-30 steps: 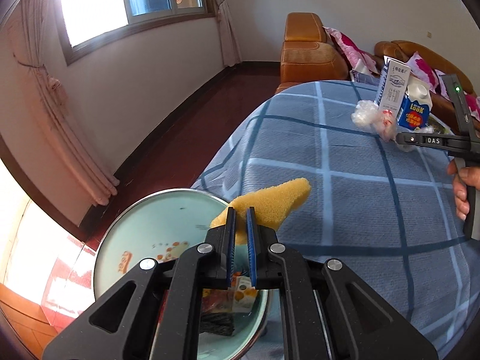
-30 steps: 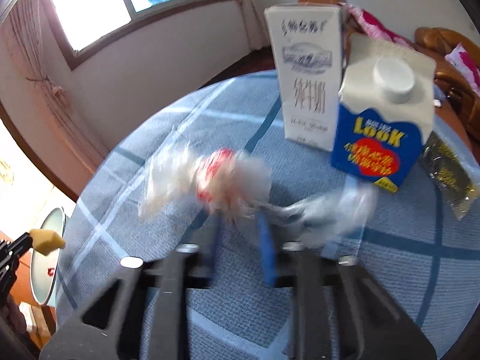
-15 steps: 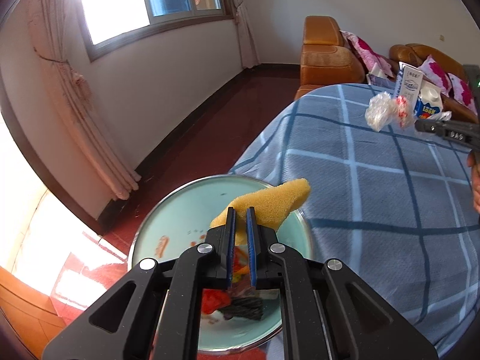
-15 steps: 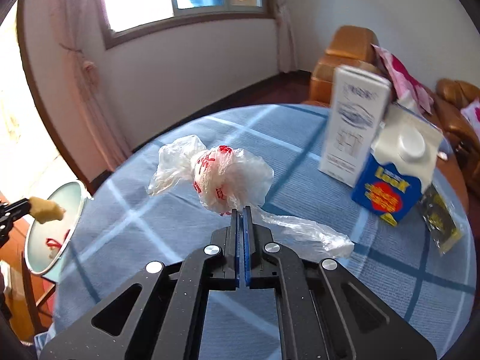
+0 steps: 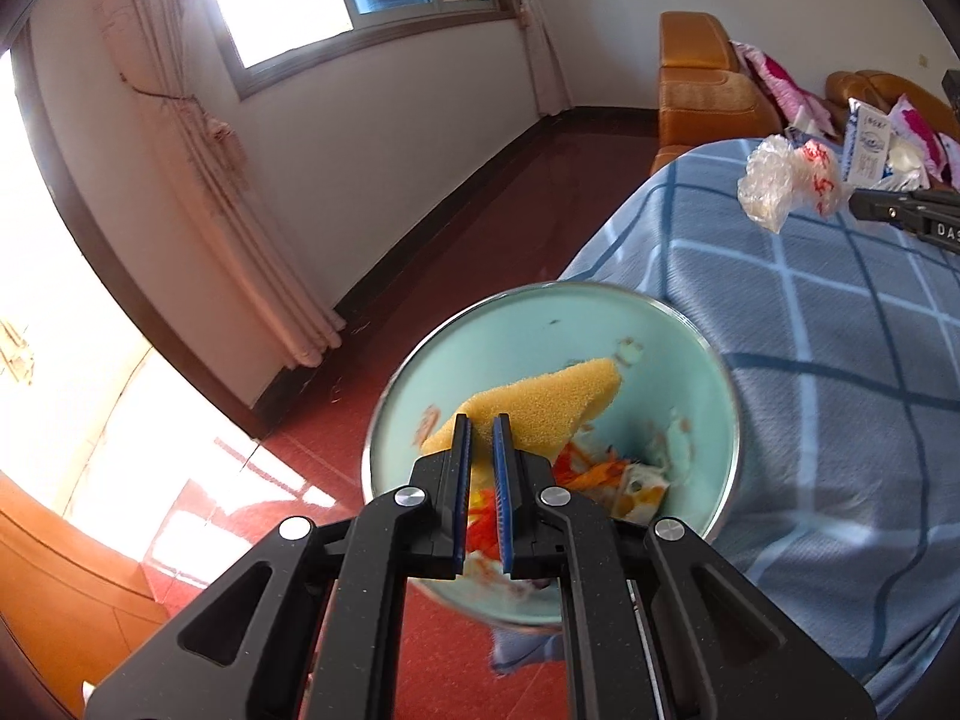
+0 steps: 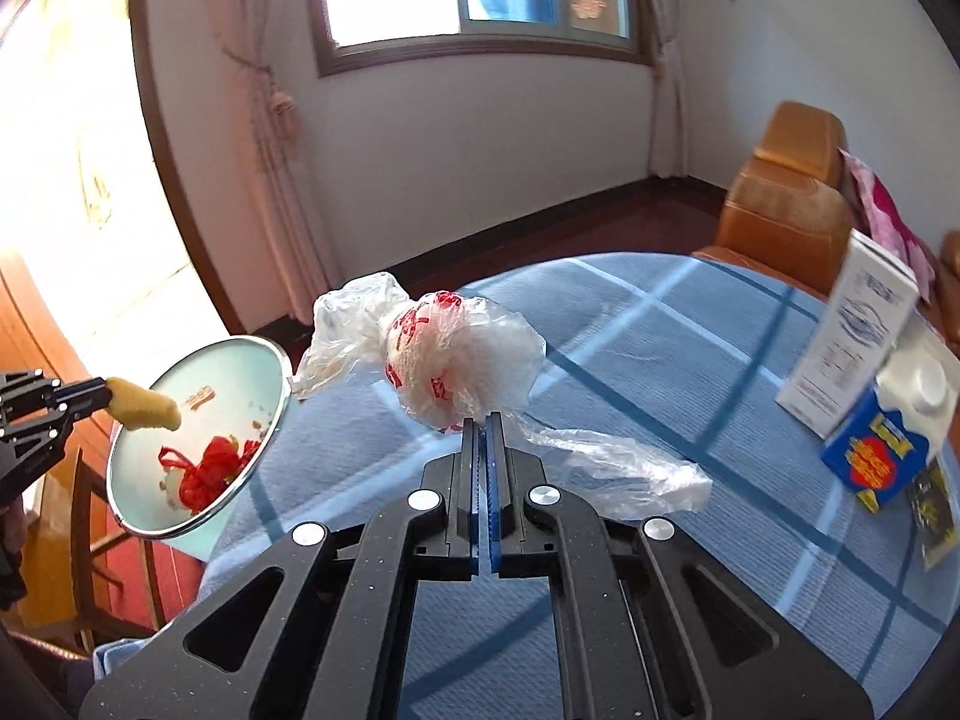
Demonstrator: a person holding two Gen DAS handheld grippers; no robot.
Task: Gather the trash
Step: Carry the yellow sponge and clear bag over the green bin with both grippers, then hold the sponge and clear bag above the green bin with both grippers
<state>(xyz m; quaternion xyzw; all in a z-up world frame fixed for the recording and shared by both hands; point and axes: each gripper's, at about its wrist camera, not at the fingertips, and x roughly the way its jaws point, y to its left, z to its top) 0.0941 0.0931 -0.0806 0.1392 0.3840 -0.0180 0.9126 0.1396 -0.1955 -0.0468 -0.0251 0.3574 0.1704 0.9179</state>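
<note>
My left gripper [image 5: 482,420] is shut on a yellow sponge [image 5: 540,405] and holds it over the mouth of a pale green bin [image 5: 714,354] beside the table. The bin holds red and orange scraps [image 5: 576,468]. My right gripper [image 6: 483,420] is shut on a crumpled clear plastic bag with red print [image 6: 444,360] and holds it above the blue checked tablecloth [image 6: 690,420]. The bag [image 5: 786,180] and right gripper also show in the left wrist view. The bin [image 6: 270,420] and sponge [image 6: 144,405] show at the left of the right wrist view.
A white carton [image 6: 852,348], a blue milk carton [image 6: 888,438] and a dark wrapper [image 6: 930,510] stand on the table's right side. An orange sofa [image 5: 702,90] with pink cushions is behind. The red floor [image 5: 480,228] lies left of the table.
My left gripper has carried the sponge from the table edge to over the bin. My right gripper has closed on the plastic bag, lifted it and moved it left toward the bin.
</note>
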